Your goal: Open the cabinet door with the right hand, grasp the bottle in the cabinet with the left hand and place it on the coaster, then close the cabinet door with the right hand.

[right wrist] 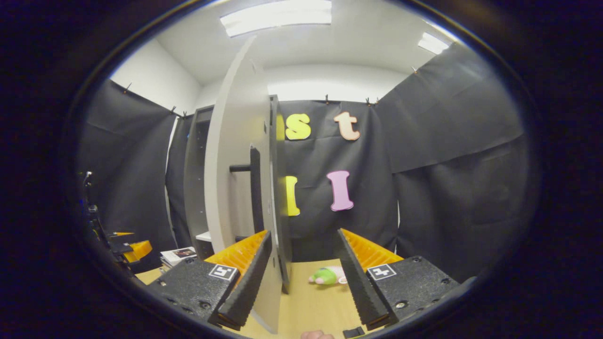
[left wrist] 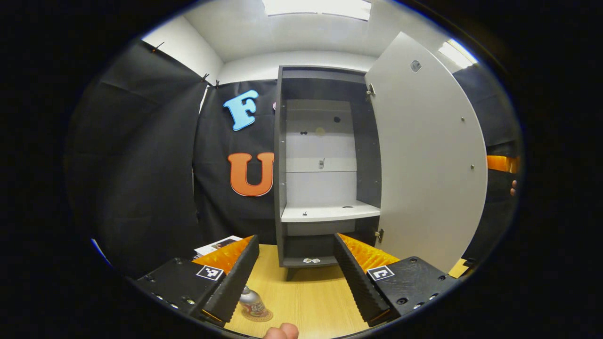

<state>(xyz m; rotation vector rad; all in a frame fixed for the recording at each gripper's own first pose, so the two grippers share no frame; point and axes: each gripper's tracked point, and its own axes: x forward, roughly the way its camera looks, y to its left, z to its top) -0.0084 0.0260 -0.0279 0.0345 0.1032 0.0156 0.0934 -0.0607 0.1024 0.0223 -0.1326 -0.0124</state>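
One bottle (left wrist: pixel 250 301) stands on one coaster (left wrist: pixel 258 315); both hand-held grippers, left (left wrist: pixel 297 278) and right (right wrist: pixel 304 282), gape released.

In the left gripper view, the cabinet (left wrist: pixel 325 165) stands at the back of the tabletop (left wrist: pixel 306 292), its door (left wrist: pixel 428 155) swung open to the right. The bottle (left wrist: pixel 252 303) stands on the coaster (left wrist: pixel 261 316) on the tabletop, well in front of the cabinet. Booklets (left wrist: pixel 216 245) lie left of the cabinet. In the right gripper view, a plush toy (right wrist: pixel 327 275) lies on the tabletop right of the door.
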